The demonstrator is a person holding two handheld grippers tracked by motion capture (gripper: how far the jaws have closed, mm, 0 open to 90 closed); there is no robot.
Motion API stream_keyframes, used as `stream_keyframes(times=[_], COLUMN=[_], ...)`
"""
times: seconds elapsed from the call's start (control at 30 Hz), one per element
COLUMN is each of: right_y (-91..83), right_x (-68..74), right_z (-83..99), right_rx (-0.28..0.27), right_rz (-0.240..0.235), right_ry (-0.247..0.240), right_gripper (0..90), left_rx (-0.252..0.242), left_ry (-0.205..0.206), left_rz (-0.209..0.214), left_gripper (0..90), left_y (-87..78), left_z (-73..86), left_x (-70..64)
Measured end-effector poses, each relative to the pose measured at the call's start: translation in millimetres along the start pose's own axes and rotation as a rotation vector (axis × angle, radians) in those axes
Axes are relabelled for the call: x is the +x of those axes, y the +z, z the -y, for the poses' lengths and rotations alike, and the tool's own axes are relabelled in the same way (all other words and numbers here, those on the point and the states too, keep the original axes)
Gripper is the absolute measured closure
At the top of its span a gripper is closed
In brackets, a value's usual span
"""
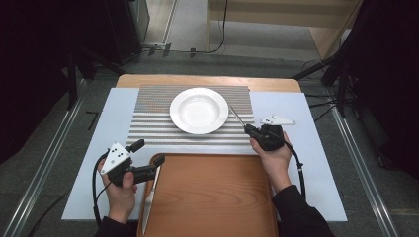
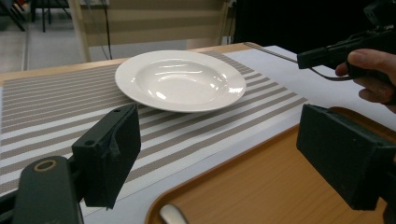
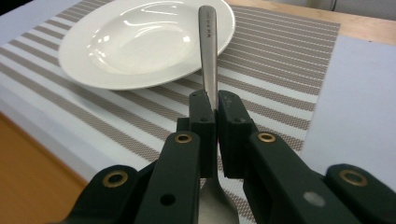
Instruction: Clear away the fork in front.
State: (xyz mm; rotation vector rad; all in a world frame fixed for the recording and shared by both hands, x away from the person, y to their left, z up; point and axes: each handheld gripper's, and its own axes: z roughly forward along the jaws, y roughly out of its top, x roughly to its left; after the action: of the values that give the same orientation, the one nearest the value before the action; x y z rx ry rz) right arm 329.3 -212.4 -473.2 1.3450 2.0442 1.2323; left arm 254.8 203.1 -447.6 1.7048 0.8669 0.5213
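A white deep plate (image 1: pixel 199 110) sits on a striped placemat (image 1: pixel 153 126). To its right, my right gripper (image 1: pixel 249 129) is shut on a metal spoon (image 1: pixel 236 116). In the right gripper view the spoon's handle (image 3: pixel 208 51) points over the plate's rim (image 3: pixel 140 42), and its bowl shows below the jaws. My left gripper (image 1: pixel 148 152) stands open over the left front corner of a wooden tray (image 1: pixel 212 197), with nothing between its pads (image 2: pixel 109 154). Just below it the rounded end of a metal utensil (image 2: pixel 172 214) lies on the tray.
The placemat and tray rest on a white sheet (image 1: pixel 106 148) covering a wooden table. The metal utensil (image 1: pixel 150 195) lies along the tray's left edge. Dark stands and cables surround the table on a grey floor.
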Motion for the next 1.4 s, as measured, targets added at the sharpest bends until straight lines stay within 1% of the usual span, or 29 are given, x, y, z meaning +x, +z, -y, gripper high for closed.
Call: stream_keyframes(times=[0.23, 0.5, 0.6, 0.87, 1.0, 1.1, 1.13, 1.17, 1.27, 1.4], right_y=[-13.5, -28.5, -34.4, -49.8, -53.5, -55.0, -55.4, -56.0, -60.1, -64.7], right_x=[11.6, 22.6, 27.7, 38.6, 43.1, 44.4, 45.6, 46.6, 50.0, 57.3], right_z=[9.0, 16.9, 19.0, 26.1, 31.0, 35.3, 35.8, 36.1, 36.3, 37.1], right_rx=[-0.027, -0.065, -0.079, -0.120, -0.129, -0.138, -0.136, -0.140, -0.154, -0.174], right_rz=[-0.028, -0.052, -0.057, -0.089, -0.108, -0.131, -0.132, -0.132, -0.139, -0.147], right_ry=[-0.001, -0.007, -0.020, -0.030, -0.030, -0.012, -0.012, -0.014, -0.020, -0.028], right_gripper=[84.0, 84.0, 84.0, 84.0, 84.0, 84.0, 84.0, 84.0, 84.0, 83.9], left_rx=[0.021, 0.021, 0.025, 0.021, 0.018, 0.018, 0.017, 0.017, 0.018, 0.025], left_ry=[-0.007, -0.022, -0.018, -0.025, -0.034, -0.034, -0.034, -0.036, -0.027, -0.022], left_rz=[0.028, 0.052, 0.065, 0.089, 0.099, 0.105, 0.109, 0.111, 0.120, 0.139], left_gripper=[12.9, 13.0, 13.0, 13.0, 13.0, 12.9, 12.9, 12.9, 12.9, 13.0], left_y=[12.4, 21.5, 25.0, 31.7, 35.0, 37.1, 37.8, 38.4, 39.6, 43.1], left_z=[-3.2, -6.8, -8.7, -12.1, -12.8, -13.3, -13.3, -13.4, -13.3, -12.4], left_x=[-10.1, -17.9, -22.1, -29.5, -32.1, -34.4, -35.0, -36.1, -39.4, -43.4])
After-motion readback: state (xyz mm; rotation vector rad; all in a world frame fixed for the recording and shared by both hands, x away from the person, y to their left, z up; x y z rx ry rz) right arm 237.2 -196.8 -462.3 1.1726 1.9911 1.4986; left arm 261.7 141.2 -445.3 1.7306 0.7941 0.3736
